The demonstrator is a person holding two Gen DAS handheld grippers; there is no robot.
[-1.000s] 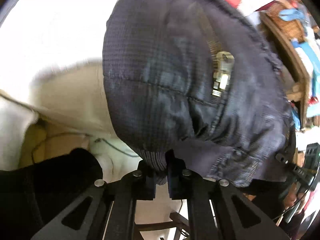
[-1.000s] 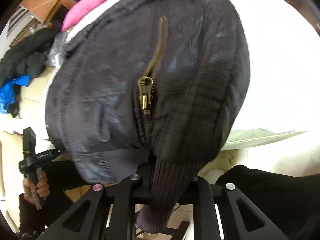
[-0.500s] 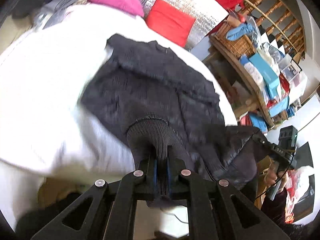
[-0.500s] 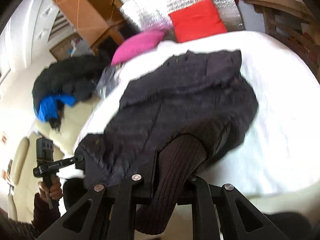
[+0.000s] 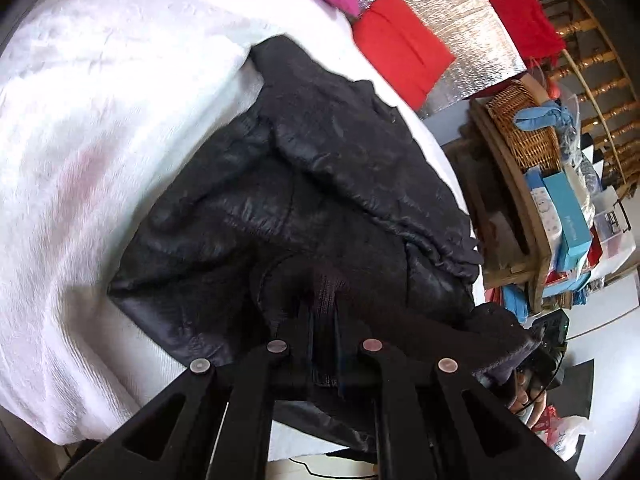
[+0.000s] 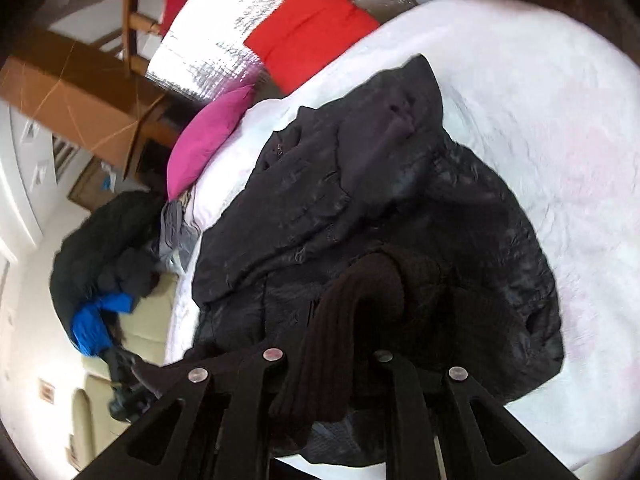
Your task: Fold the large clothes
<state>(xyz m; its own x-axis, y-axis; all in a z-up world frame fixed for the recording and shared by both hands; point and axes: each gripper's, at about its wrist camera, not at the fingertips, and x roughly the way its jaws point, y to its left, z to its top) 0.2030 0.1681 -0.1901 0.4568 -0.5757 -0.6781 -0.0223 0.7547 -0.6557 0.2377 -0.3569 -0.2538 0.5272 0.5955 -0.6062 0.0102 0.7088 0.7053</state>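
Note:
A dark shiny padded jacket (image 5: 320,184) lies spread on a white bed sheet (image 5: 100,140), collar end far from me. My left gripper (image 5: 322,312) is shut on a ribbed knit part of the jacket's near edge. In the right wrist view the same jacket (image 6: 360,200) covers the sheet (image 6: 540,120), and my right gripper (image 6: 352,320) is shut on a brown ribbed knit cuff (image 6: 348,320) that hangs down between its fingers. The other gripper, with a hand on it, shows at the lower right edge of the left wrist view and at the lower left of the right wrist view.
A red cushion (image 5: 400,56) and a pink cushion (image 6: 208,140) lie at the bed's head against a silver panel (image 5: 460,20). A wooden shelf with a wicker basket (image 5: 524,128) and boxes stands right of the bed. Dark and blue clothes (image 6: 100,272) are heaped on the left.
A second ago the jacket hung close in front of both cameras. Both grippers have since drawn back and risen, and the jacket now lies spread on the bed, its near edge still gripped.

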